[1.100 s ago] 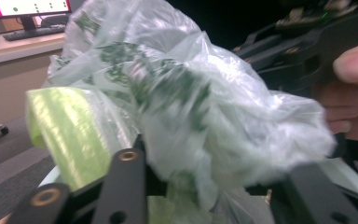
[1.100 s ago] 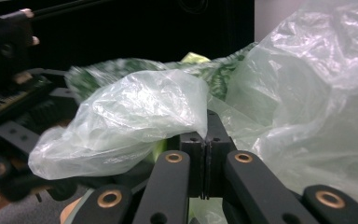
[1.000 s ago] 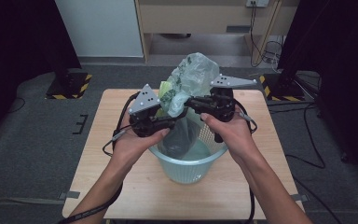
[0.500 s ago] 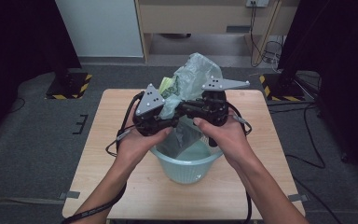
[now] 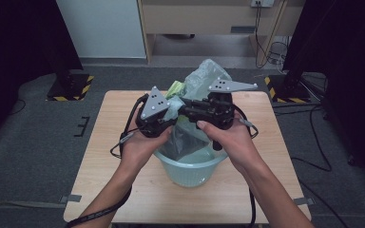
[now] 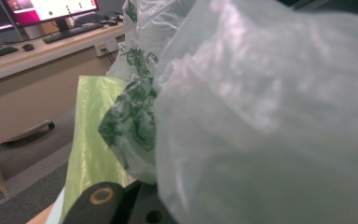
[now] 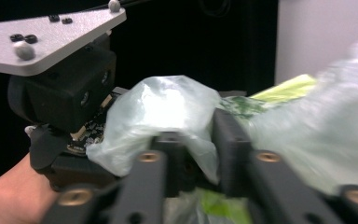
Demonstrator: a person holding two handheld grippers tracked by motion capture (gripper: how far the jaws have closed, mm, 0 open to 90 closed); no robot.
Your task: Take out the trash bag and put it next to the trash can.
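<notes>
A: What has changed over the last second?
B: Not much in place. Both hands sit above the pale blue bin (image 5: 190, 166) as before, and the translucent bag (image 5: 204, 78) is bunched up above it as it was. The jaws are what moved: those of the left hand-held gripper (image 5: 168, 110) have just been closing, with bag film between them, while those of the right hand-held gripper (image 5: 184, 108) have just been opening.
A: So who has the bag?
B: The left one is clenched on the plastic; in the left gripper view the film (image 6: 270, 116) crowds right over its jaws. In the right gripper view a fold of bag (image 7: 163, 121) lies draped between the parted black jaws, no longer pinched.
A: And the bin itself?
B: It stands on the wooden tabletop (image 5: 100, 161) near the person, with the bag's lower part hanging down inside it. Farther up, a yellow-green piece (image 5: 175, 88) shows within the bag.
</notes>
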